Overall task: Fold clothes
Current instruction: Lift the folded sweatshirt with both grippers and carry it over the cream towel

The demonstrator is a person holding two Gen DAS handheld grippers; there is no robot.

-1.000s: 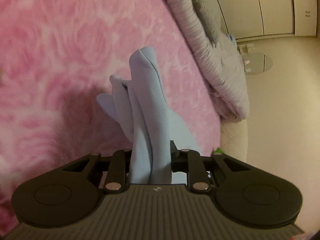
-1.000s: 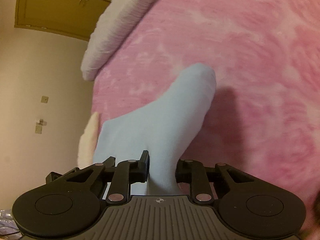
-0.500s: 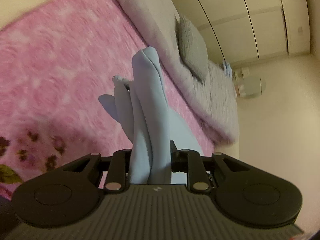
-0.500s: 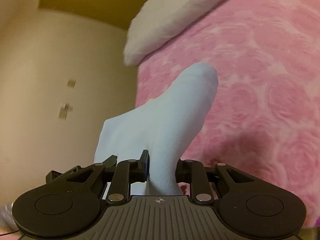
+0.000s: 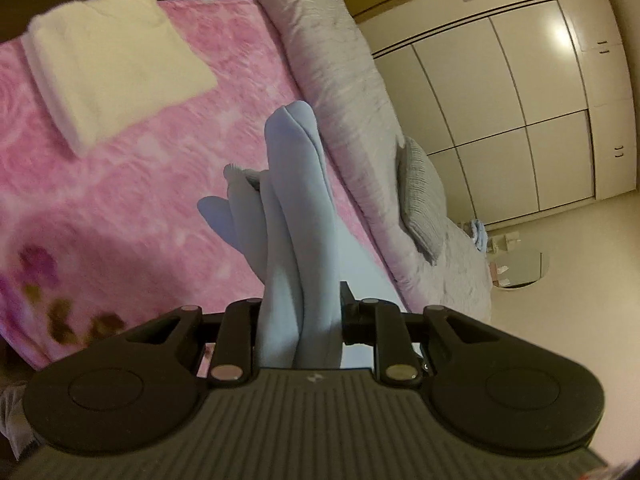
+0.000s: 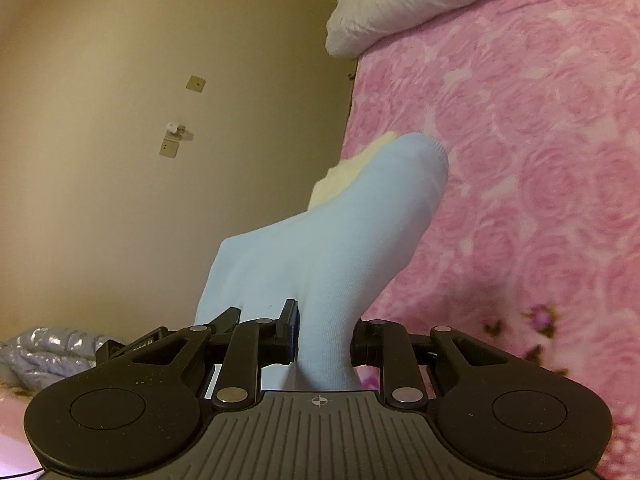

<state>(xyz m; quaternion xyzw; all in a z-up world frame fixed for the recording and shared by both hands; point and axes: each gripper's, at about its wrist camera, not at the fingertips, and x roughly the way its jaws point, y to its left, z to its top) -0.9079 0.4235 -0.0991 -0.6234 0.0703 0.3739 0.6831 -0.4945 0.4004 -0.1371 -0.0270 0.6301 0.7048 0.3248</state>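
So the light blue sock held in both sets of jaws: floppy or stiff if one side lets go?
Probably floppy: the light blue sock bunches into soft folds where the left jaws pinch it. It looks thin and light, so the freed end would likely droop toward the pink blanket.

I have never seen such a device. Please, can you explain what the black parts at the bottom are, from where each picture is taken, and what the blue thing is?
The black parts are handheld grippers, one in each of a person's hands. Each carries a camera looking forward along its two fingers, so you get one picture per gripper. The left gripper is shut on a light blue sock, bunched in folds. The right gripper is also shut on light blue sock fabric; whether it is the same sock, I cannot tell. Below is a bed with a pink rose-patterned blanket, a folded cream towel and a grey quilt.
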